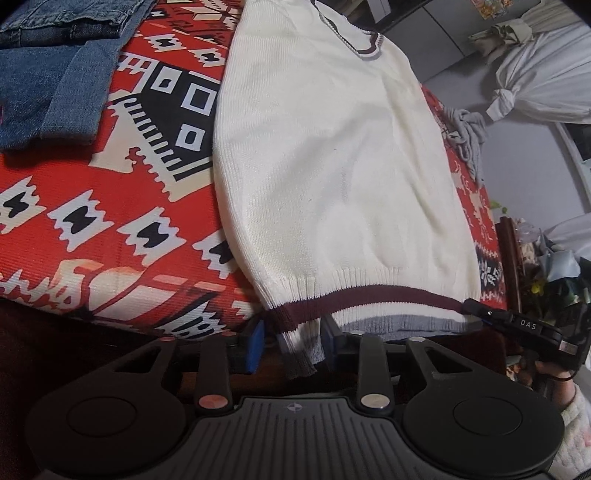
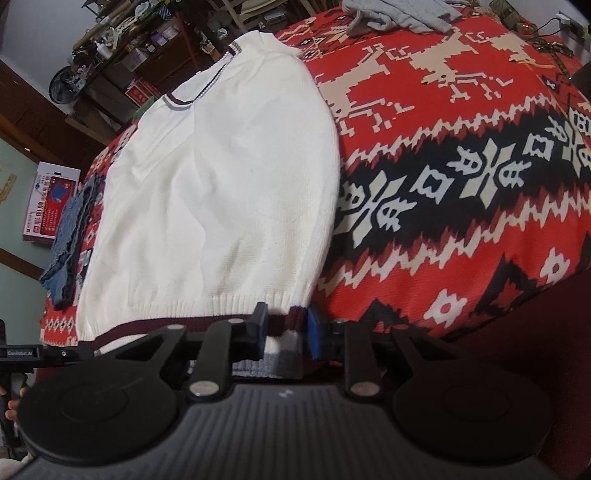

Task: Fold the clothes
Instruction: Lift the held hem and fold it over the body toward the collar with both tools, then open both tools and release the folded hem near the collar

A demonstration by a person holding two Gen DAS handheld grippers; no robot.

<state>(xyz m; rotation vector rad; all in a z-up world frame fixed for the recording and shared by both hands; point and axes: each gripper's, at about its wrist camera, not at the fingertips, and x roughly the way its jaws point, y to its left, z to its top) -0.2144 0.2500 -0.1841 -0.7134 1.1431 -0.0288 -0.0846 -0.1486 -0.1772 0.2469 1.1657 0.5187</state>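
White sweater (image 1: 332, 177) lies flat on the red patterned blanket (image 1: 110, 236), collar (image 1: 354, 44) at 12 o'clock, ribbed hem with a maroon stripe (image 1: 369, 295) at 6, hanging over the near blanket edge.

Left gripper (image 1: 295, 343): blue pads sit either side of the hem's left corner, knit bunched between them; jaws look pinched on the hem. In the right wrist view this gripper's black body (image 2: 33, 354) shows at 9 o'clock, at the hem's far corner, fingertips of a hand (image 2: 13, 402) below it.

Right gripper (image 2: 286, 332): blue pads flank the hem's right corner, maroon stripe and grey band between them; a narrow gap remains, filled by fabric, pads appear clamped on it. From the left wrist view its body (image 1: 517, 325) sits at 3-4 o'clock, tip touching the hem corner.

Folded jeans (image 1: 55, 74) at 10-11 o'clock on the blanket, apart from the sweater. Grey garment (image 2: 399, 14) crumpled at 12-1 o'clock in the right view, near the far blanket edge.
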